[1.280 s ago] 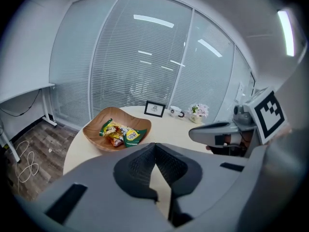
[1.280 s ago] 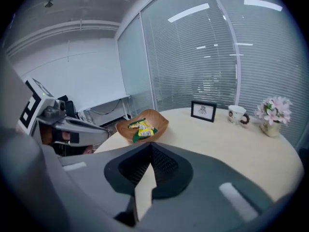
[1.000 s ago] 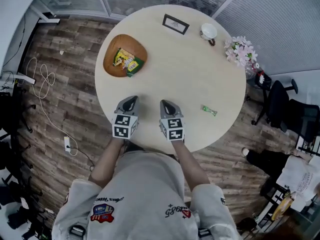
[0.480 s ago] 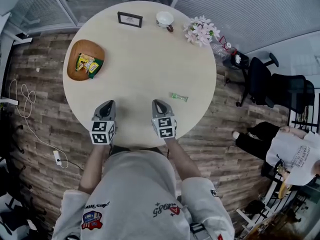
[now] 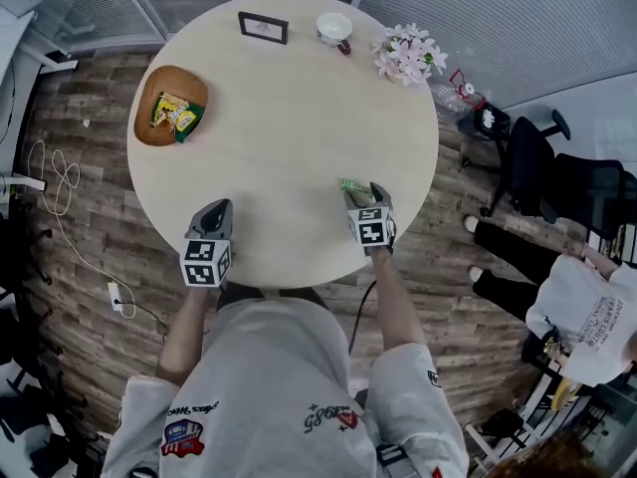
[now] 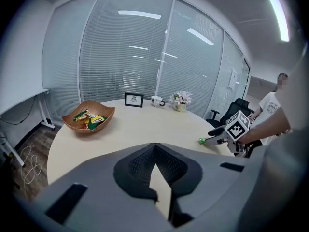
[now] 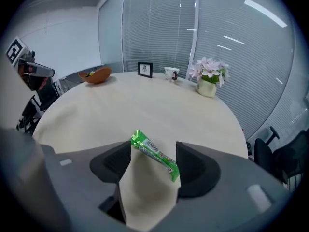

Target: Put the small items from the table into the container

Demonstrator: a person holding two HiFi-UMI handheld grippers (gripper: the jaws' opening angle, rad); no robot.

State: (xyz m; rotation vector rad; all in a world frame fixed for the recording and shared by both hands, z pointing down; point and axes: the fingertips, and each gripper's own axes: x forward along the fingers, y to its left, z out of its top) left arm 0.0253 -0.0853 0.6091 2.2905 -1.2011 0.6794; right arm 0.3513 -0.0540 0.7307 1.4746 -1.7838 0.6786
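Note:
A green snack packet (image 7: 154, 153) lies flat on the round beige table (image 5: 289, 137) near its right edge. My right gripper (image 7: 153, 162) hangs over it, jaws opening, one on each side of the packet and neither pressing on it. In the head view the packet (image 5: 351, 184) peeks out just ahead of the right gripper (image 5: 366, 197). At the far left of the table stands the wooden bowl (image 5: 144, 127), with yellow and green packets inside. My left gripper (image 5: 213, 210) hovers by the near edge, shut and holding nothing; its own view shows the fingertips (image 6: 154, 148) touching.
A framed picture (image 5: 263, 27), a white cup (image 5: 333, 28) and a vase of pink flowers (image 5: 408, 53) stand along the table's far side. Black office chairs (image 5: 537, 167) and a seated person (image 5: 587, 312) are to the right. A white cable (image 5: 55, 162) lies on the wooden floor.
My right gripper swung out to the right and down over the green packet, and its jaws went from shut to open. The left gripper shifted slightly along the near edge.

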